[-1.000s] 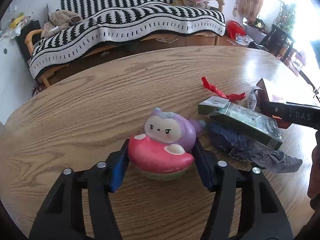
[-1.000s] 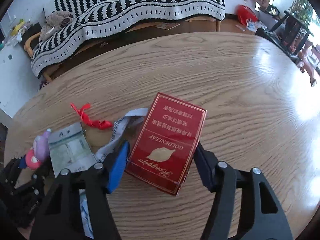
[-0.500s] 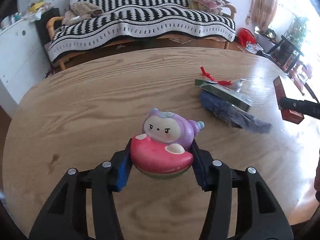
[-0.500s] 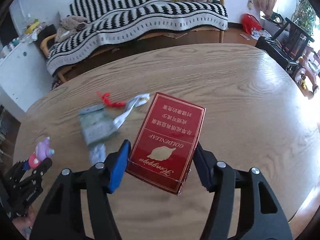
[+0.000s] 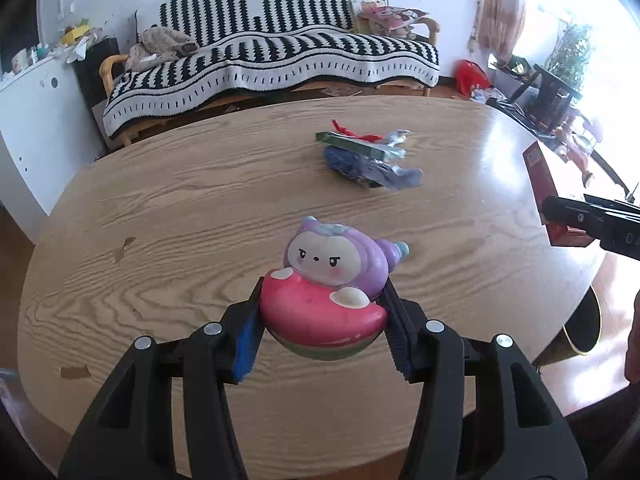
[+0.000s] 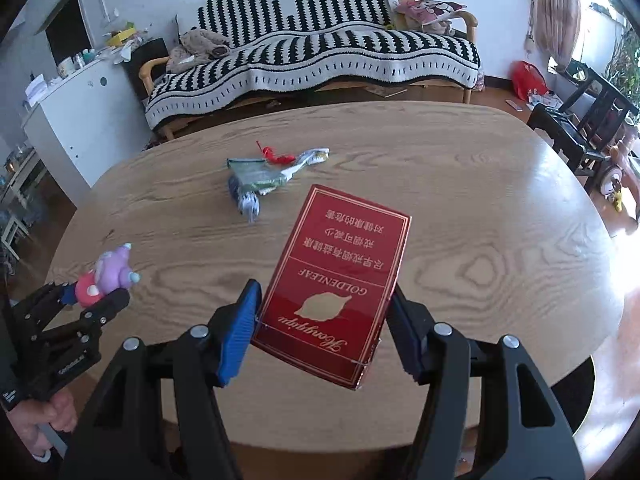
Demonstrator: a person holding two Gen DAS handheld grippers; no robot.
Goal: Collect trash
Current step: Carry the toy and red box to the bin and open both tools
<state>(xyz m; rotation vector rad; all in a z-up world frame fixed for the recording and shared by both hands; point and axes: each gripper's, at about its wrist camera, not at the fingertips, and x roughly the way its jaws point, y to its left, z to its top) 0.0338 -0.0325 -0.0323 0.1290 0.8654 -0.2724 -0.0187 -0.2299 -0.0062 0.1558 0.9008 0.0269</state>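
My left gripper (image 5: 322, 338) is shut on a pink and purple squishy toy (image 5: 326, 292) and holds it above the wooden table (image 5: 180, 208). My right gripper (image 6: 320, 334) is shut on a flat red carton (image 6: 340, 276) with gold lettering, also lifted off the table. In the right wrist view the toy (image 6: 102, 276) shows at the left in the left gripper (image 6: 92, 300). In the left wrist view the carton (image 5: 550, 196) shows at the right edge. A pile of trash (image 6: 264, 178) lies at the table's far middle: a green box, a blue crumpled wrapper (image 5: 368, 168) and a red ribbon.
A sofa with a black and white striped blanket (image 6: 320, 52) stands behind the table. A white cabinet (image 6: 68, 112) is at the left. Dark chairs (image 6: 576, 128) and a ride-on toy stand at the right. A hand (image 6: 44, 420) grips the left gripper's handle.
Both grippers have pulled back and risen from the table with the toy and the carton in them. The trash pile now lies farther off. The left jaws pressed slightly tighter on the toy.
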